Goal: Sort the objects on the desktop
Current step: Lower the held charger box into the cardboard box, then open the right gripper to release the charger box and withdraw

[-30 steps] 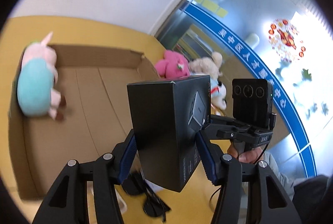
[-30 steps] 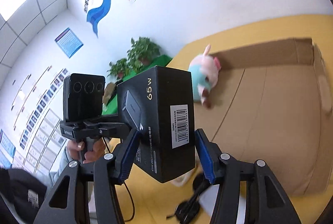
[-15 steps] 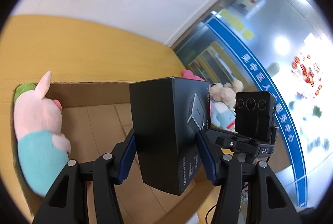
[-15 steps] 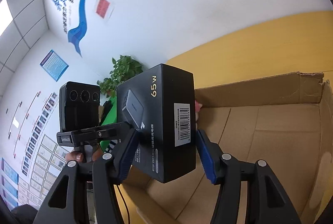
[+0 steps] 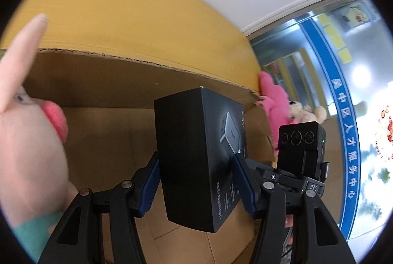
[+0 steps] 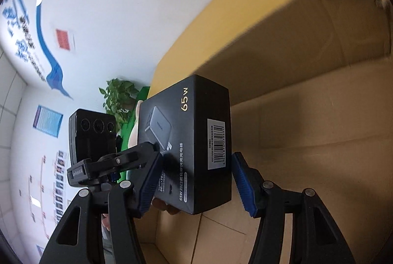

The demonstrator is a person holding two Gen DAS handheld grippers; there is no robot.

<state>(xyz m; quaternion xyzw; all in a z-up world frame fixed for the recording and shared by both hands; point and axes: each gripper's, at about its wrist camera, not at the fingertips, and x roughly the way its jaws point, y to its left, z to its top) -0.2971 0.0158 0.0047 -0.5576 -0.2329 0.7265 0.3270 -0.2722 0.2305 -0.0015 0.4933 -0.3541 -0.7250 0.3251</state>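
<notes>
Left gripper [image 5: 195, 178] and right gripper [image 6: 196, 178] both pinching black rectangular cardboard charger box [image 5: 196, 153]; open brown cardboard carton [image 5: 110, 82] beyond; right pads' contact seemingly loose.

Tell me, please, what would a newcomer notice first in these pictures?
First, the black box marked 65 W in the middle of both views, clamped between the left gripper and the right gripper above the open carton. Next, the big pink plush pig filling the left edge of the left view, inside the carton. Pink and beige plush toys sit beyond the carton's right wall.
</notes>
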